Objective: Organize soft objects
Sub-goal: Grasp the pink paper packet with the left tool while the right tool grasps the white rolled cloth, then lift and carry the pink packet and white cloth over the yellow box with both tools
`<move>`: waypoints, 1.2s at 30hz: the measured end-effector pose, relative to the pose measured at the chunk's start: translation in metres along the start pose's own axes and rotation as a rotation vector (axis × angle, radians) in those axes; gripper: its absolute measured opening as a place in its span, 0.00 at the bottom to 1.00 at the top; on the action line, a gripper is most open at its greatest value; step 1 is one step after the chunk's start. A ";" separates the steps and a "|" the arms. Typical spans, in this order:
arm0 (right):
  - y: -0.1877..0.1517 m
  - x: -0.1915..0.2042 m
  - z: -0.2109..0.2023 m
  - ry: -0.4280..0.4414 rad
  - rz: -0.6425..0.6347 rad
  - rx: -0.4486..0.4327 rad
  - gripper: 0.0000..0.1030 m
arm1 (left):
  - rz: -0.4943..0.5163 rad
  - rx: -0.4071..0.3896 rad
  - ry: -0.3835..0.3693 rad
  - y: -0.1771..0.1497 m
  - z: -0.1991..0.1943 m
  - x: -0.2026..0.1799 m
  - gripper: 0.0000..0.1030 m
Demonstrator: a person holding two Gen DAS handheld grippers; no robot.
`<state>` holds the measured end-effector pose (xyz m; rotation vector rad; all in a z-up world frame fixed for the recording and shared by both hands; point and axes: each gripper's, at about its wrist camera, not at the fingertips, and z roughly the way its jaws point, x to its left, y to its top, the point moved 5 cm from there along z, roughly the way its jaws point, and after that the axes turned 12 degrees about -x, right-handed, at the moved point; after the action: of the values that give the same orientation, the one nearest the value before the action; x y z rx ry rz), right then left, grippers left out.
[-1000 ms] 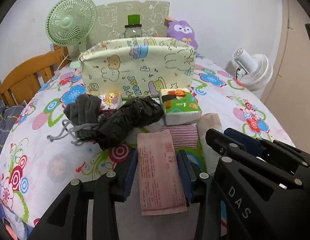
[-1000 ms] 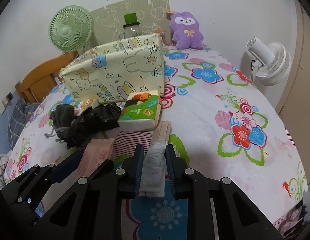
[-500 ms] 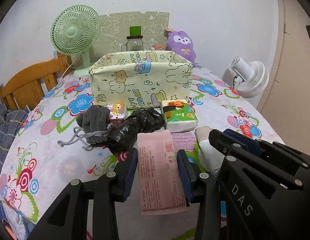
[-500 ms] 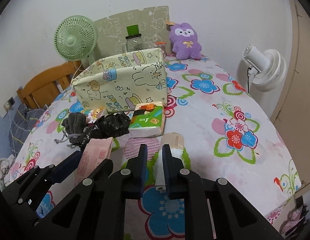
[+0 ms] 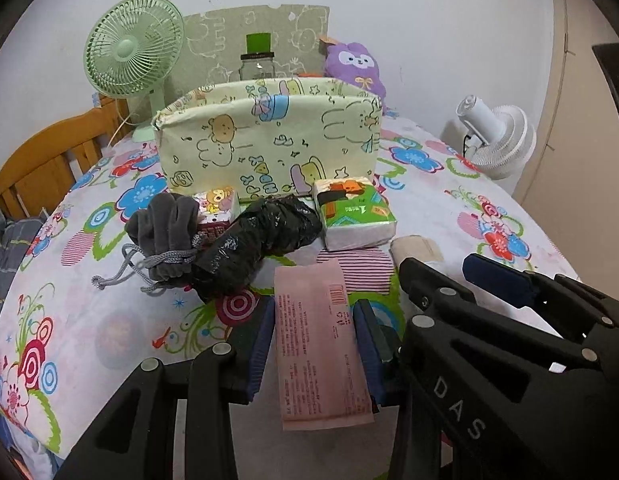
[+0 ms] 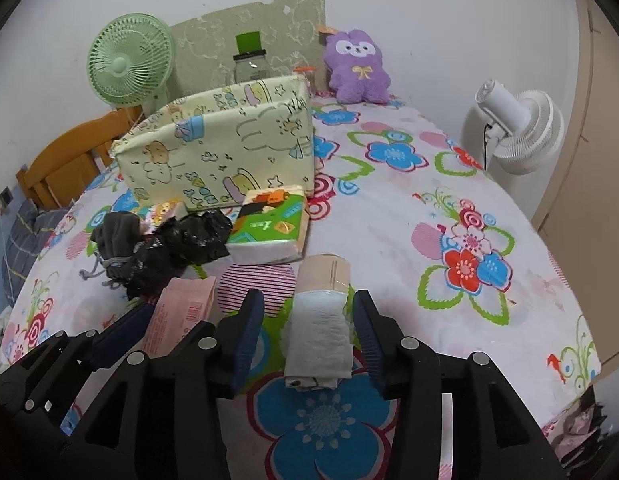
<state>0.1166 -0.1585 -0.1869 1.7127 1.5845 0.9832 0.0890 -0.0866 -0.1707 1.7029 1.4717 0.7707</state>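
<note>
Gripping a flat pink packet (image 5: 323, 344), the left claw (image 5: 314, 344) is seen with its blue pads pressed against the packet's two long edges; the packet sticks out ahead of the fingers and back between them. The right claw (image 6: 309, 330) has just been opening, and its pads now stand apart on either side of a folded white bundle with a tan paper band (image 6: 319, 320). A gap is seen on the left side of the bundle; on the right the pad is close, and whether it touches cannot be told. The bundle lies on the flowered cloth of the bench (image 6: 409, 216) — it is no longer squeezed.

A soft fabric bin printed with cartoon animals (image 5: 269, 140) stands open-topped toward the back of the bench. Its inside is hidden from both views, so its contents cannot be told. Just in front of it a row of soft things is laid out: a grey drawstring pouch (image 5: 163, 236), a small tissue pack with a bear print (image 5: 215, 208), a crumpled black plastic bag (image 5: 261, 244) touching the pouch, and a green tissue pack (image 5: 353, 212). A striped cloth (image 5: 357, 268) lies flat between the green pack and the pink packet.

Behind the bin a glass jar with a black lid (image 6: 249, 66) is seen, with a purple plush toy (image 6: 359, 68) to its right. A green fan (image 6: 127, 66) stands at the back left, and a white fan (image 6: 517, 128) — off the bench's right edge.
</note>
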 end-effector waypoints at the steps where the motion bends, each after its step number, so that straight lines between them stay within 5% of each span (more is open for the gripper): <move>1: -0.001 -0.001 0.003 0.000 0.002 0.008 0.49 | 0.001 0.006 0.001 -0.001 0.002 0.000 0.40; 9: -0.007 -0.004 0.027 0.004 0.011 0.082 0.47 | -0.001 0.051 0.013 -0.005 0.020 0.003 0.40; 15: -0.005 0.000 0.031 0.024 0.015 0.082 0.29 | 0.003 0.050 0.011 -0.004 0.022 0.002 0.40; 22: -0.005 0.001 0.031 0.034 0.013 0.075 0.21 | 0.004 0.049 0.013 -0.004 0.021 0.002 0.40; 36: 0.011 0.002 0.001 0.046 0.025 0.012 0.19 | 0.003 -0.016 0.022 0.014 -0.009 -0.001 0.40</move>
<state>0.1232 -0.1571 -0.1783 1.7333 1.6049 1.0342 0.0892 -0.0875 -0.1537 1.6899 1.4748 0.8027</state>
